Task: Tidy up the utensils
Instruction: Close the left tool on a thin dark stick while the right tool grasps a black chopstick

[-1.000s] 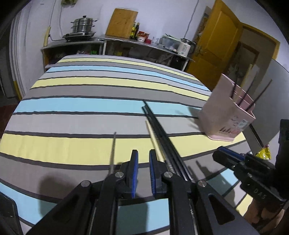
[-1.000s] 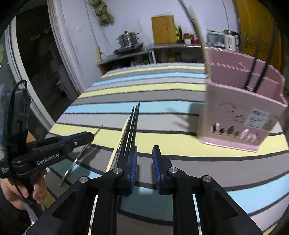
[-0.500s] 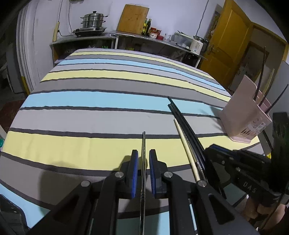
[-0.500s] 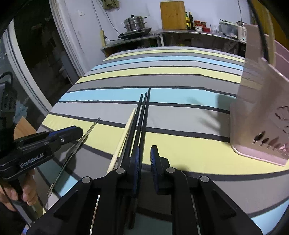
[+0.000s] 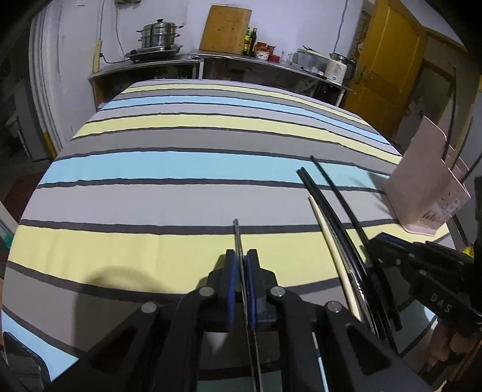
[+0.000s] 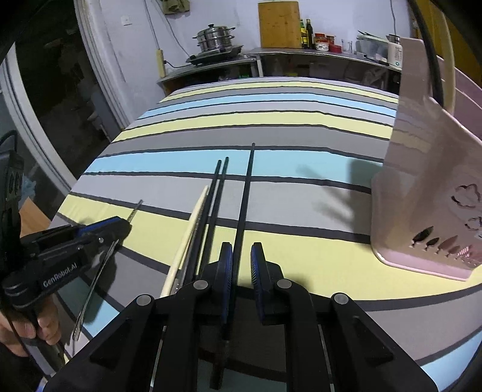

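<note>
My left gripper (image 5: pixel 242 254) is shut on a thin metal chopstick (image 5: pixel 238 238) that points forward over the striped table; it also shows in the right wrist view (image 6: pixel 93 280). My right gripper (image 6: pixel 242 251) stands around a black chopstick (image 6: pixel 245 193), jaws a little apart, left pad touching it. Two more black chopsticks (image 6: pixel 215 187) and a cream one (image 6: pixel 192 223) lie to its left. The pink utensil holder (image 6: pixel 427 193) stands at the right with chopsticks in it.
The striped tablecloth (image 5: pixel 180 169) covers the table, whose front edge is right under both grippers. A steel counter with a steamer pot (image 5: pixel 158 34) and a cutting board (image 5: pixel 226 28) stands behind. A yellow door (image 5: pixel 385 66) is at the back right.
My left gripper slid right over the metal chopstick and closed on it. My right gripper moved right from the chopstick bundle, and one black chopstick now lies apart between its pads.
</note>
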